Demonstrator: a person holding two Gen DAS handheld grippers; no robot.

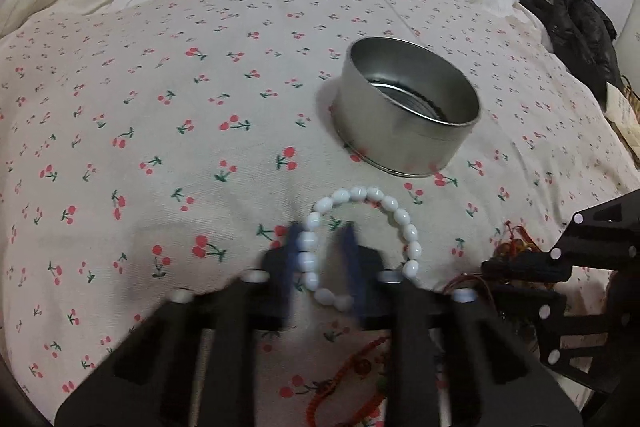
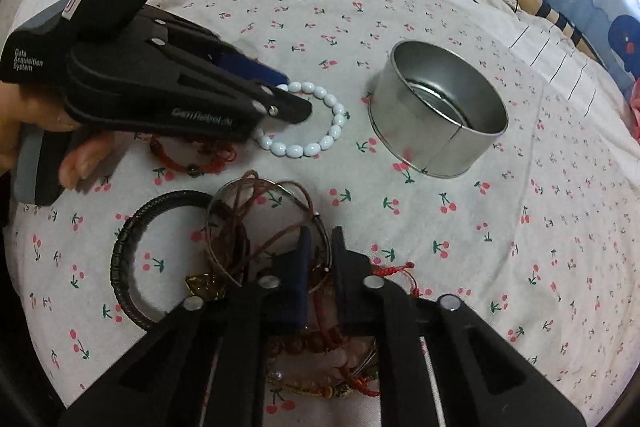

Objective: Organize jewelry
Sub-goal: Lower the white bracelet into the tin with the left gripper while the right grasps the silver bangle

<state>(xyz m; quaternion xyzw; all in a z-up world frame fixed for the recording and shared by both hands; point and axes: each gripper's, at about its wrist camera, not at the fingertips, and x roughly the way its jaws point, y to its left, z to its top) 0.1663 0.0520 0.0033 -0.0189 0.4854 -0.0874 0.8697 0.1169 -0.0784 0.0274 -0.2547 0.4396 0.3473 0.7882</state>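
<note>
The left gripper (image 1: 322, 259) straddles the white bead bracelet (image 1: 396, 215) on the cherry-print sheet (image 1: 160, 107), jaws narrow, apparently pinching its beads; the right gripper (image 2: 320, 267), narrow too, clamps a thin wire bangle (image 2: 256, 187) near the round tin (image 2: 440, 115)

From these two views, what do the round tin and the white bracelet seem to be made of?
Round tin: probably thin sheet metal with a dull silvery finish; its wall mirrors the cherry print.
White bracelet: smooth, glossy, opaque oval beads with bright highlights, maybe glass, plastic or stone; the pictures cannot settle which.
</note>
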